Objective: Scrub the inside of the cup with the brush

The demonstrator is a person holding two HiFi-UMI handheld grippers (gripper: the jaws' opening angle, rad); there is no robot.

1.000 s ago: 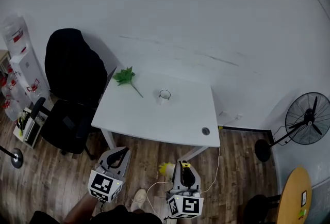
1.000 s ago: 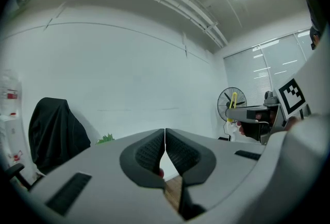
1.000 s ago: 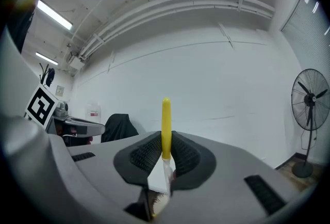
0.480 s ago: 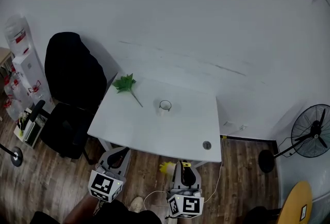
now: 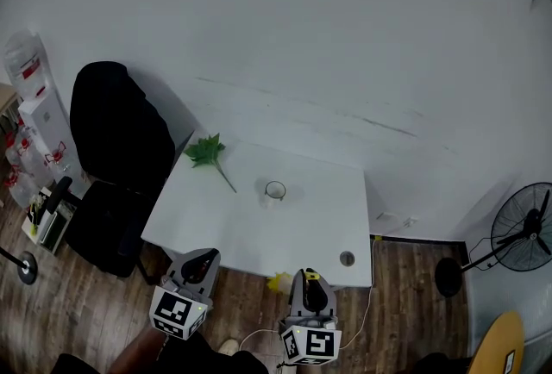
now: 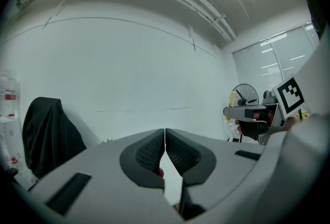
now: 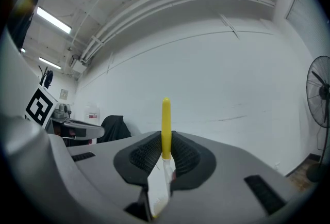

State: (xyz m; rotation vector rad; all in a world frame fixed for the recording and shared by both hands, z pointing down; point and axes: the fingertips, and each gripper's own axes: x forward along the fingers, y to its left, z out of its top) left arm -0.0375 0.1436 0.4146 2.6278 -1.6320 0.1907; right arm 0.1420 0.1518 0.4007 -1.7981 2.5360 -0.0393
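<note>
Cup (image 5: 275,190) upright near the middle of the white table (image 5: 319,226), alone, well apart from both grippers. Green leafy sprig (image 5: 208,152) lies at the table's far-left corner; round grommet (image 5: 347,258) near the front-right edge.

Right gripper (image 7: 165,138) clenched on the brush (image 7: 165,120), its yellow handle standing up between the pads. Left gripper (image 6: 165,132) closed tight, pads together, nothing held.

Both grippers sit short of the table's near edge in the head view.

Progress, as judged: 0 scrubbing done. Brush is in hand; 3 steps remain: reach the cup, steady it (likely with the left gripper), work the brush inside.
</note>
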